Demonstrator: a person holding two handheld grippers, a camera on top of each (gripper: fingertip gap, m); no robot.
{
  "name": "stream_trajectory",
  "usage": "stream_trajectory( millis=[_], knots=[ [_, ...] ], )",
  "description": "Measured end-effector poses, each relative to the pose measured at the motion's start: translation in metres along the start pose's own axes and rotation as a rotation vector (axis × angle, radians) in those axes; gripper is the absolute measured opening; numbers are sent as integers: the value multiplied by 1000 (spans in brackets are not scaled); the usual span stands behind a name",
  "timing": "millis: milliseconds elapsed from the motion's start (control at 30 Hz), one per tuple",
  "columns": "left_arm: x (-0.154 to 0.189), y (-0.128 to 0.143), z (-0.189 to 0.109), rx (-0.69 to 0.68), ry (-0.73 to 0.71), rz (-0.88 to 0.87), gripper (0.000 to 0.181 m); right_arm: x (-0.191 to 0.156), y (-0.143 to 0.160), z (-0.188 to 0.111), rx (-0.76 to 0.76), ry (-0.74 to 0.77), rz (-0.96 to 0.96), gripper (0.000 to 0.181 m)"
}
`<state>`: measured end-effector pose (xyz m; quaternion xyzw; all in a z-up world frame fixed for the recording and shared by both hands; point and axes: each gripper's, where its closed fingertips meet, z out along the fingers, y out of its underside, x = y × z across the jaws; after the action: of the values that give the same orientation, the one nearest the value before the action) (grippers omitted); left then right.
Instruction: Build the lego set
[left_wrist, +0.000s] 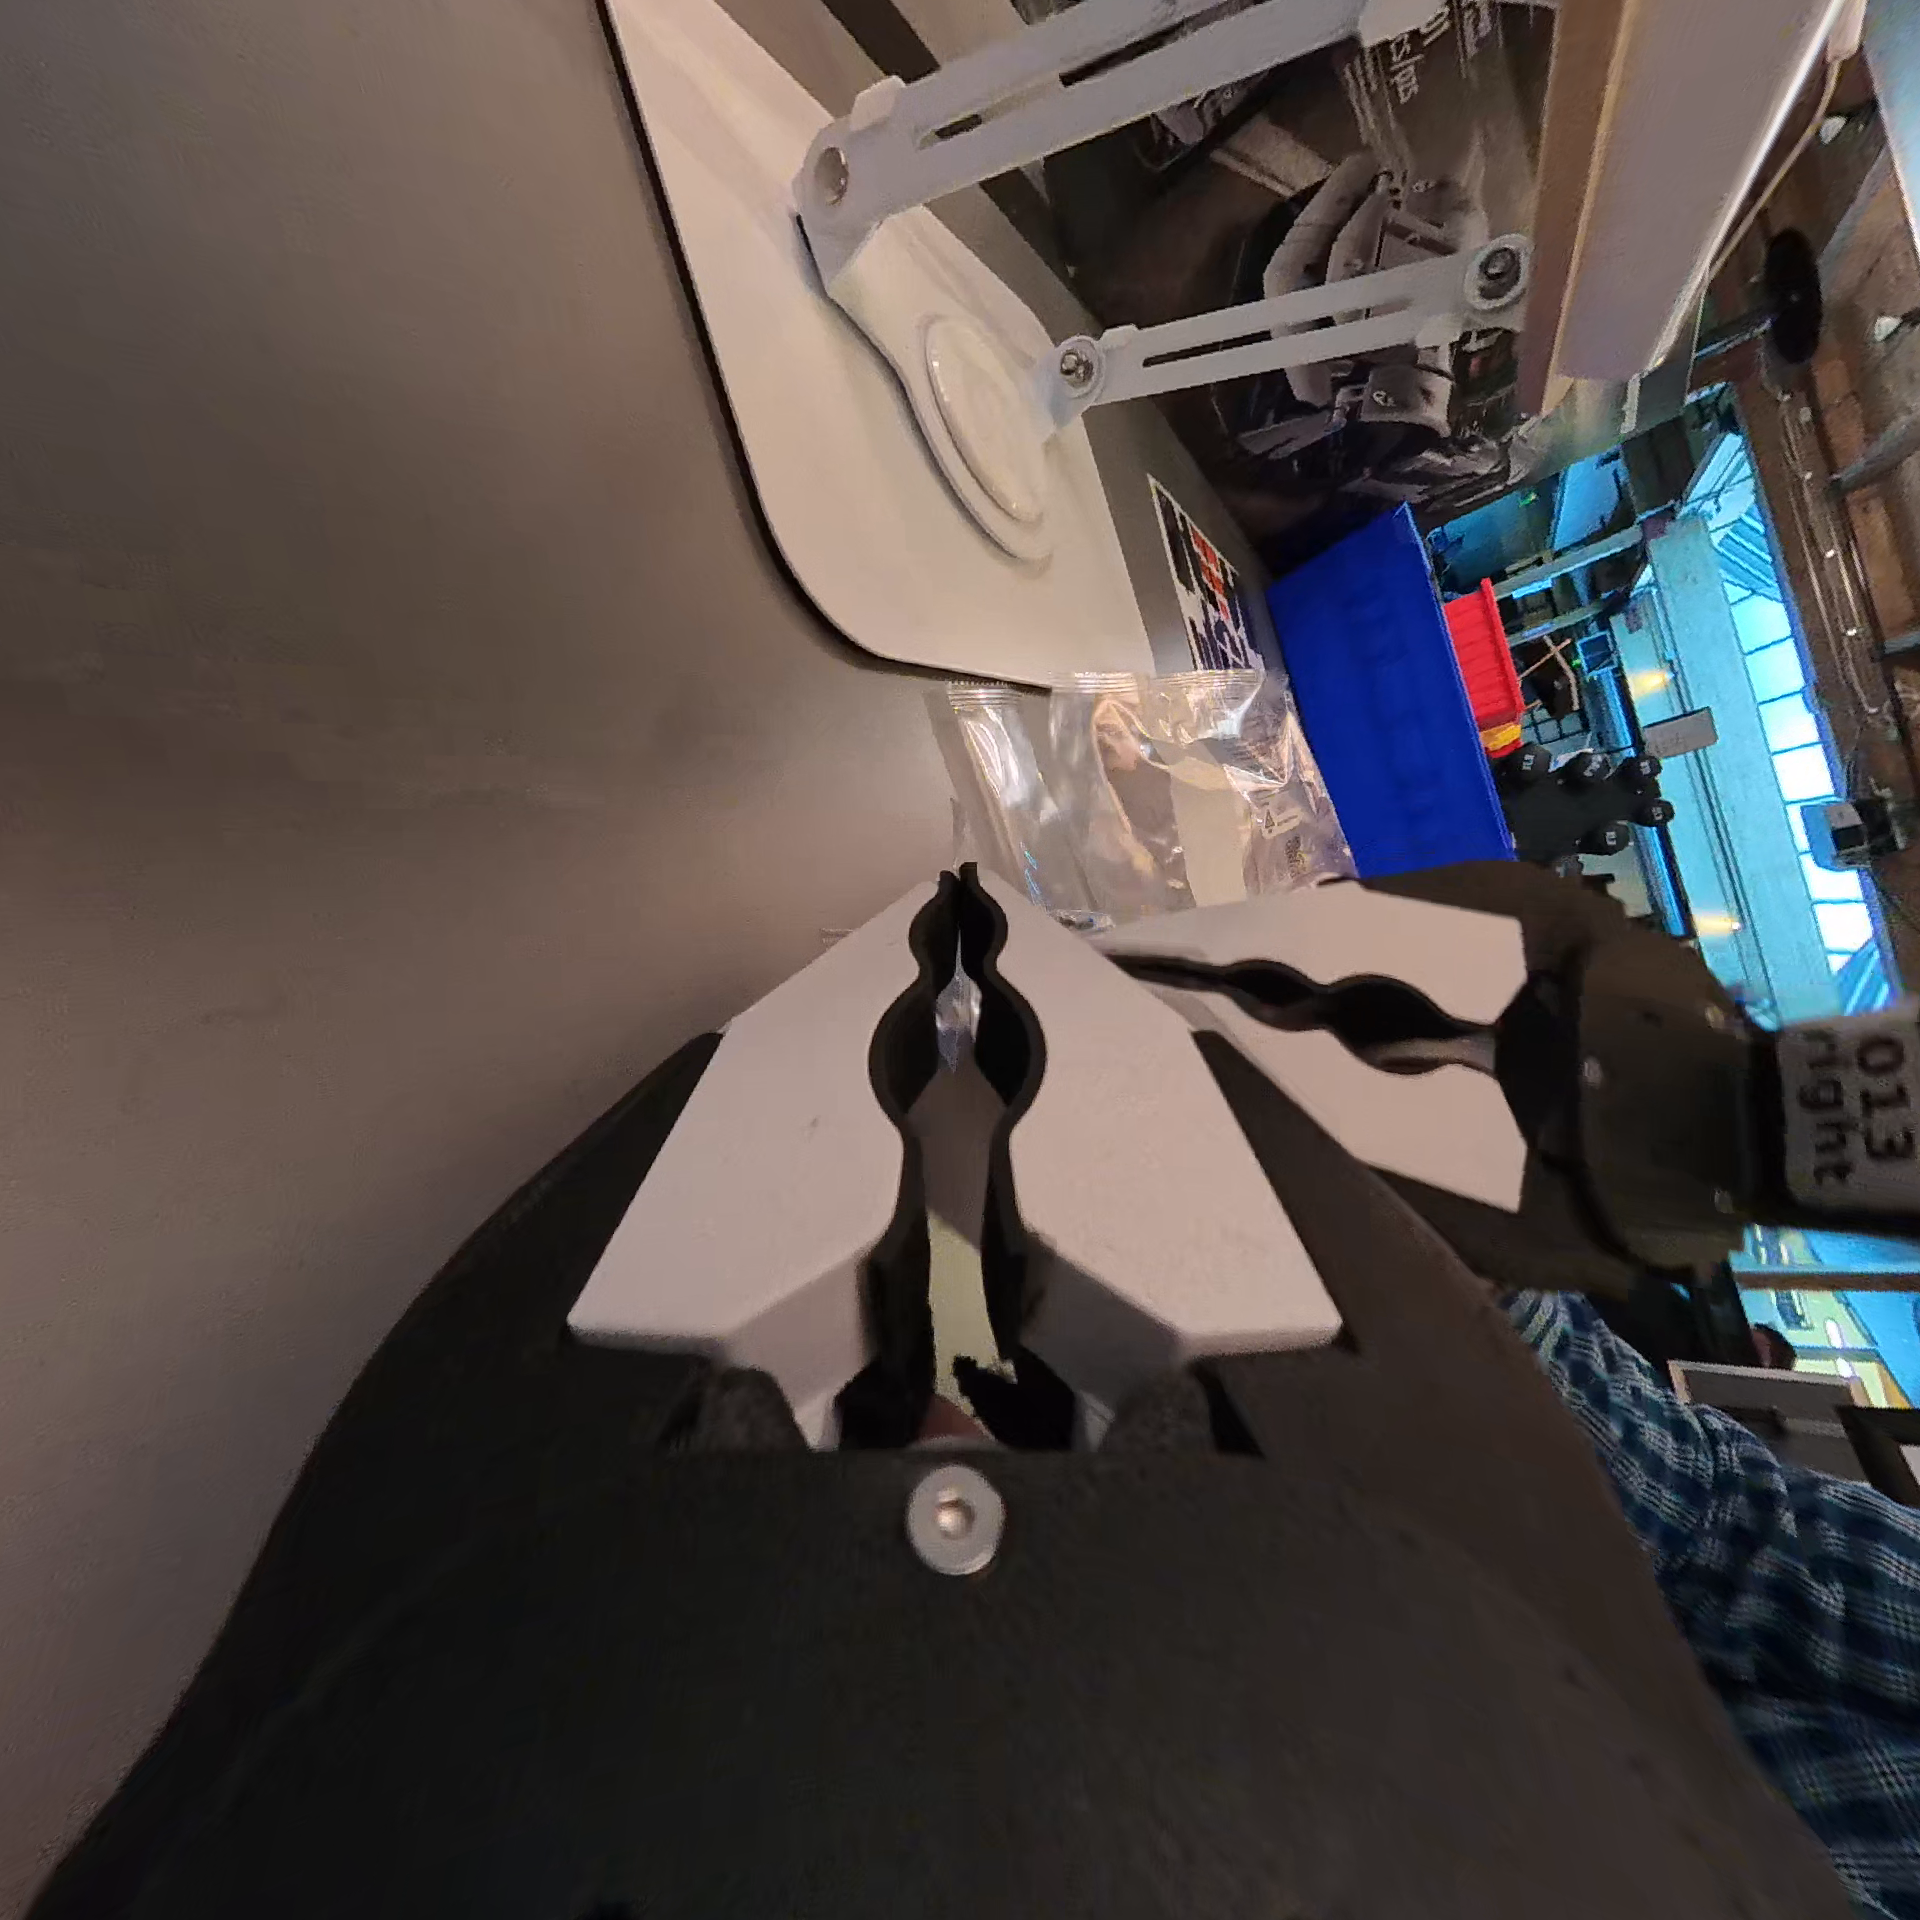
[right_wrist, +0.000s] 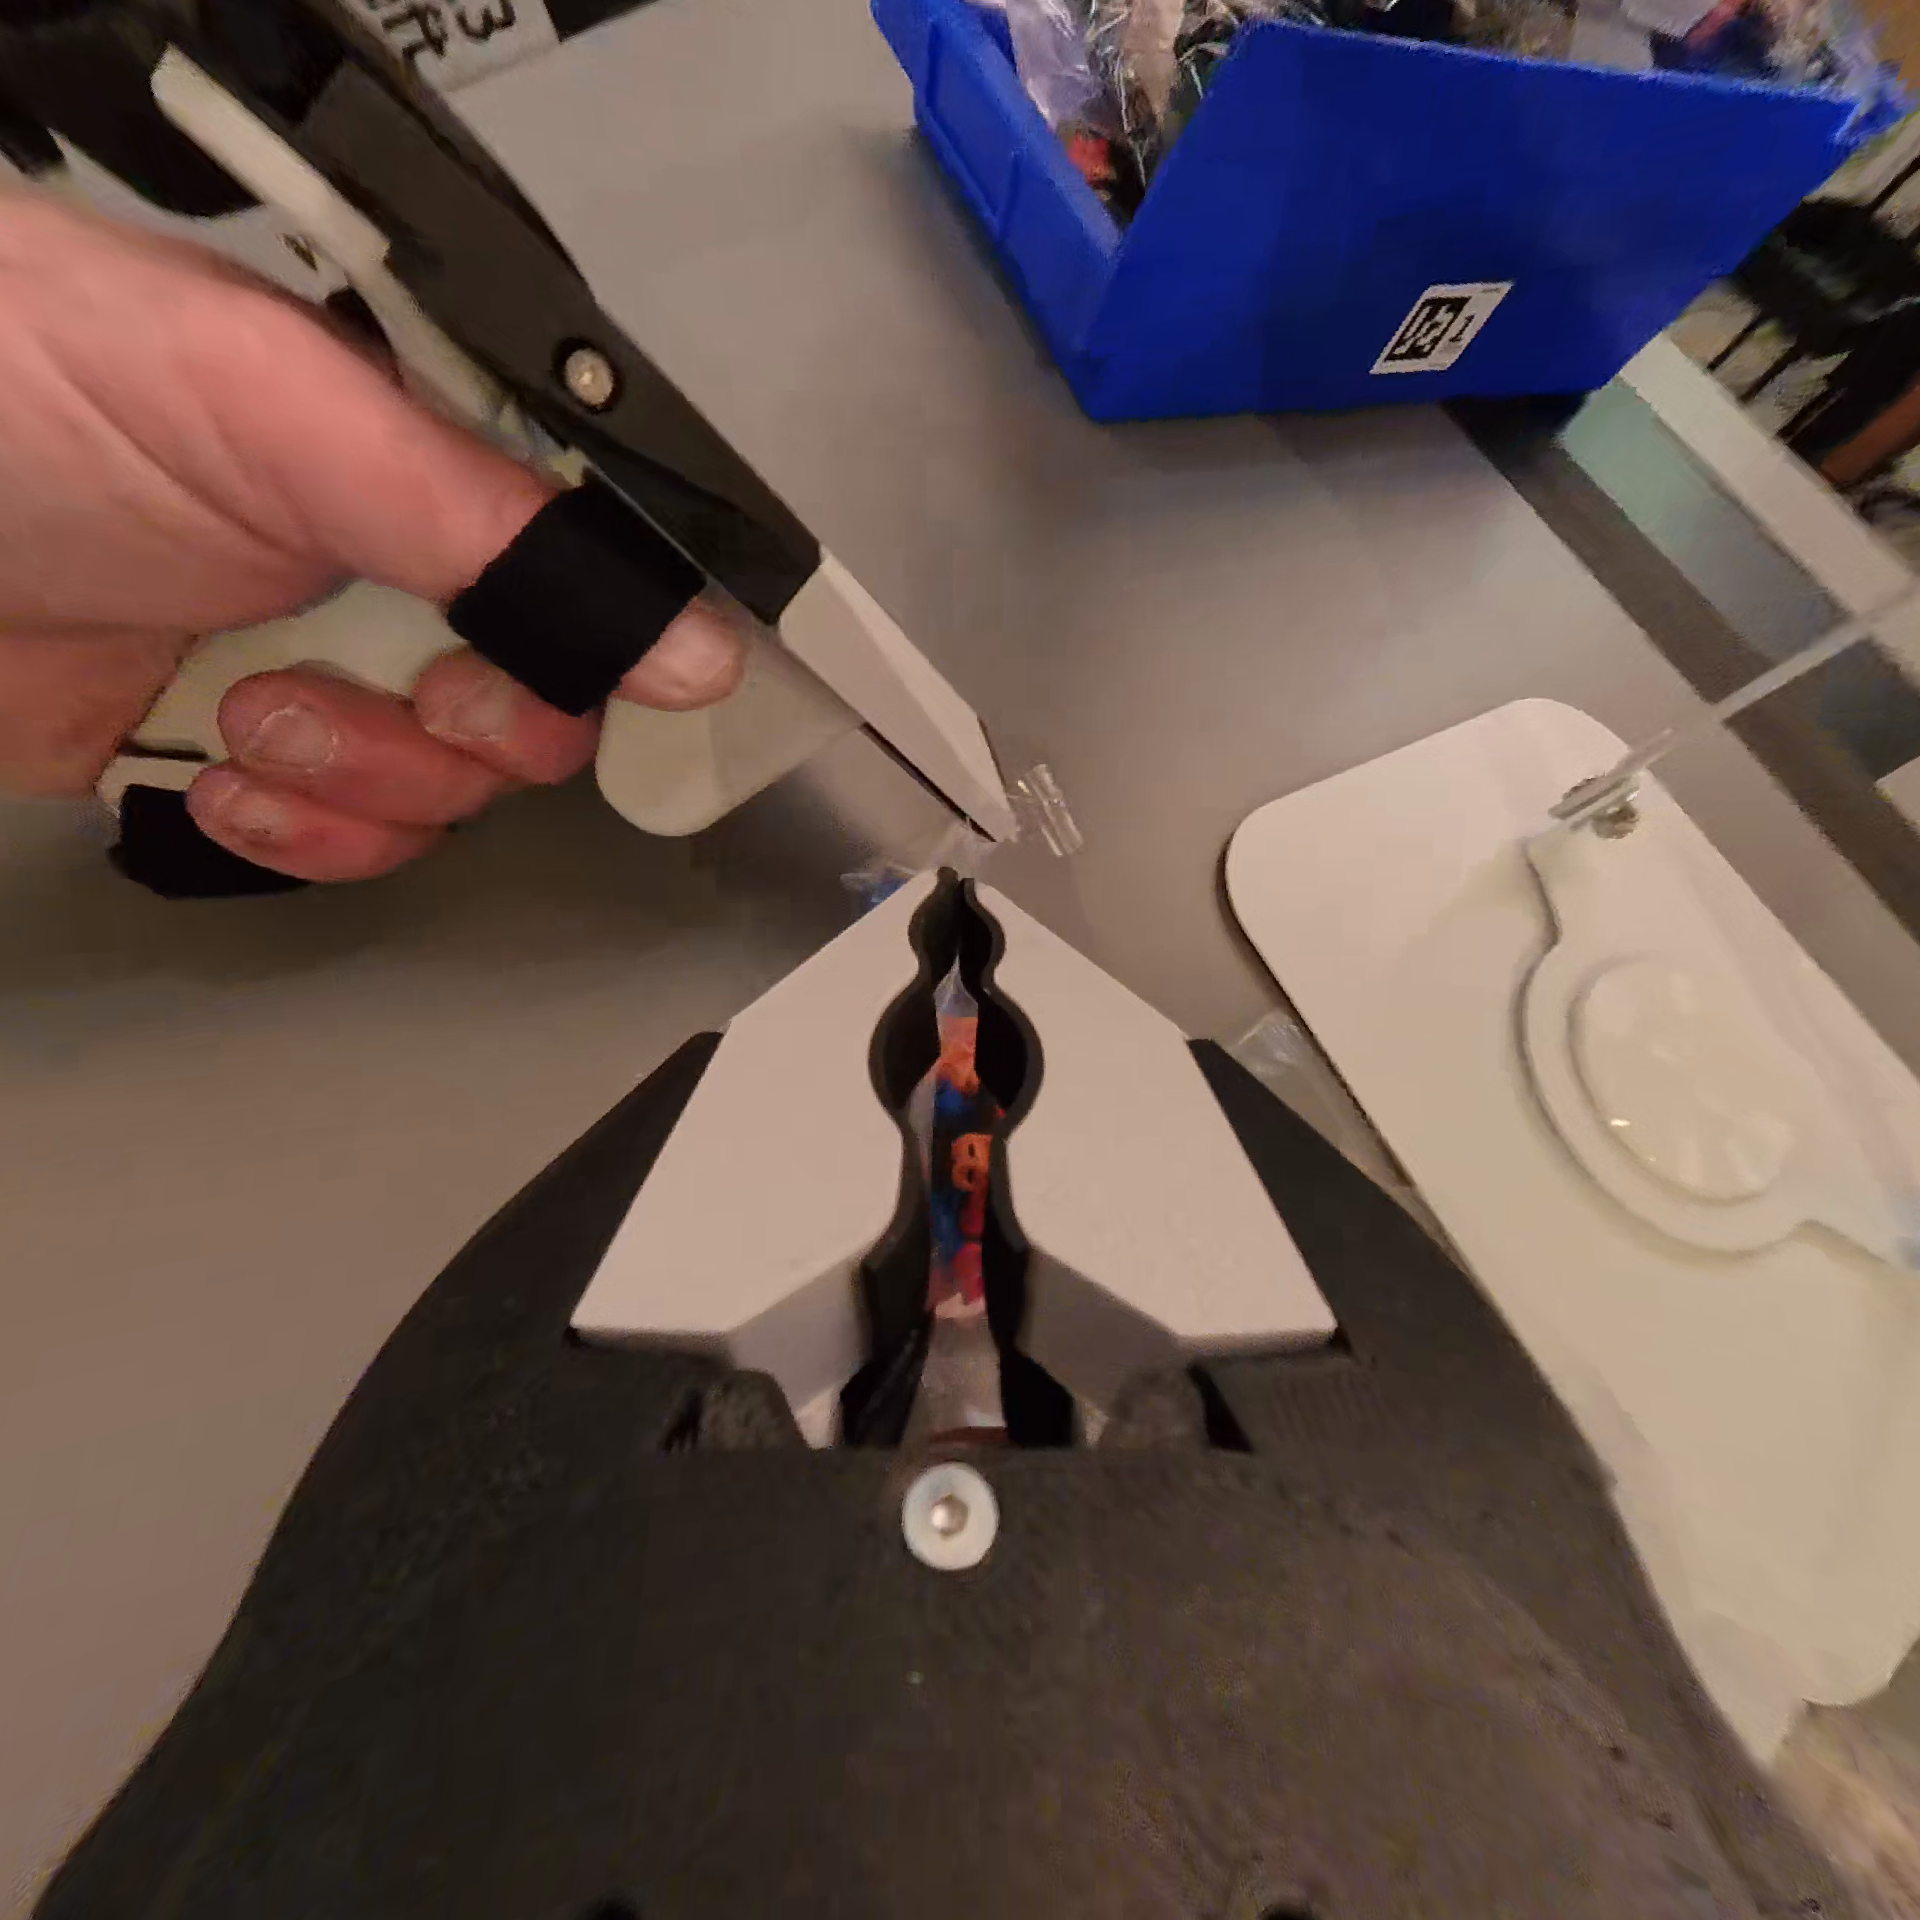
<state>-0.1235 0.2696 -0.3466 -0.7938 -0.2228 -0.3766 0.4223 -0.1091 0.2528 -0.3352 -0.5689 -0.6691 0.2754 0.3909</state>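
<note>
A small clear plastic bag (right_wrist: 961, 1143) holding orange, blue and red lego pieces is held above the grey table. My right gripper (right_wrist: 956, 883) is shut on it, and the pieces show through the gap between its fingers. My left gripper (right_wrist: 992, 821), held by a hand, comes in from the upper left, and its tip is shut on the bag's top edge (right_wrist: 1044, 821). In the left wrist view, the left gripper (left_wrist: 958, 878) is shut with clear plastic (left_wrist: 956, 1023) between its fingers. The right gripper (left_wrist: 1117, 951) lies just to its right, tips almost touching.
A blue bin (right_wrist: 1351, 260) filled with more bags stands at the back of the table (right_wrist: 312, 1091). A white stand base (right_wrist: 1455, 1039) with slotted arms (left_wrist: 1247, 348) lies to the right. More clear bags (left_wrist: 1143, 790) lie beside the base and the blue bin (left_wrist: 1392, 707). Both grippers' tips are close together, under 4 cm apart.
</note>
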Motion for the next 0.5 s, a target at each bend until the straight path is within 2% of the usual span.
stream_trajectory(
  millis=[267, 500],
  knots=[
    [-5, -1, 1, 21, -45, -10, 0, -3, 1, 4, -42, 147, -181, 0],
    [-10, -1, 2, 26, -81, -22, 0, -5, 2, 5, -44, 160, -182, 0]
  ],
)
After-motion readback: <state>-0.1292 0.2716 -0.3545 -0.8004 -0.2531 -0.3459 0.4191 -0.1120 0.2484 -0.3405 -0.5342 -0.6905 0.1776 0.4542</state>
